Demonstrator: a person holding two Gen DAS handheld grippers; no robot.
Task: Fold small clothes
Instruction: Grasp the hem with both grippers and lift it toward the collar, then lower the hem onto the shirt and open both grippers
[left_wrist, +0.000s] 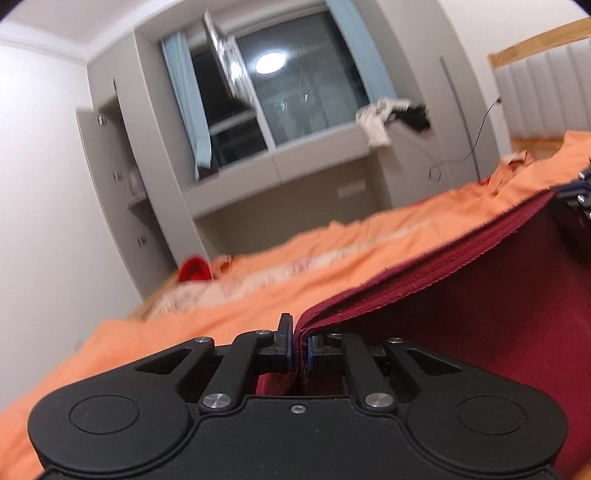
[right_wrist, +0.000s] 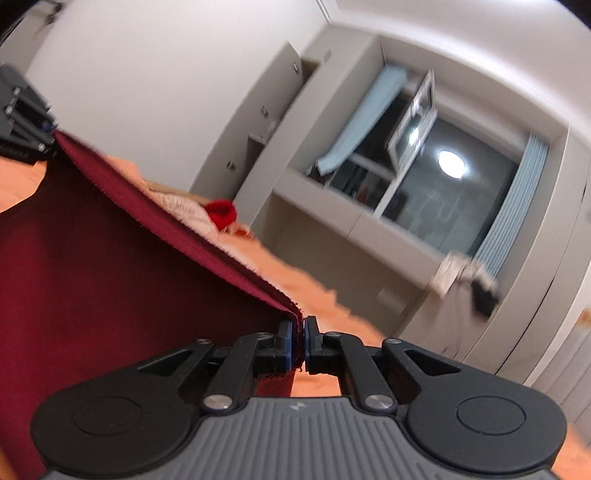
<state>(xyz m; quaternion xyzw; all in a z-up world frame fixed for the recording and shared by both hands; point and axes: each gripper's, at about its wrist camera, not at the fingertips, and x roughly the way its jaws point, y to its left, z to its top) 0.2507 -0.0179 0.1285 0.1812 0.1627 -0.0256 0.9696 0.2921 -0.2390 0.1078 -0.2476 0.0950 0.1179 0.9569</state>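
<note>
Left wrist view: your left gripper (left_wrist: 300, 345) is clamped on one corner of the dark red knitted garment (left_wrist: 480, 295), lifted above the orange bedsheet (left_wrist: 221, 295). Your right gripper (right_wrist: 299, 341) pinches the opposite corner, jaws closed on the cloth, its ribbed hem (right_wrist: 166, 221) stretched taut between both. A small bright red item (right_wrist: 221, 212) lies beyond.

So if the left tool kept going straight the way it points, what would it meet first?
Probably the orange bedcover. The left tool, shut on the dark red garment's hem, points slightly downward across the bed, with nothing else in its line. Blur and fisheye leave the depth unclear.
</note>
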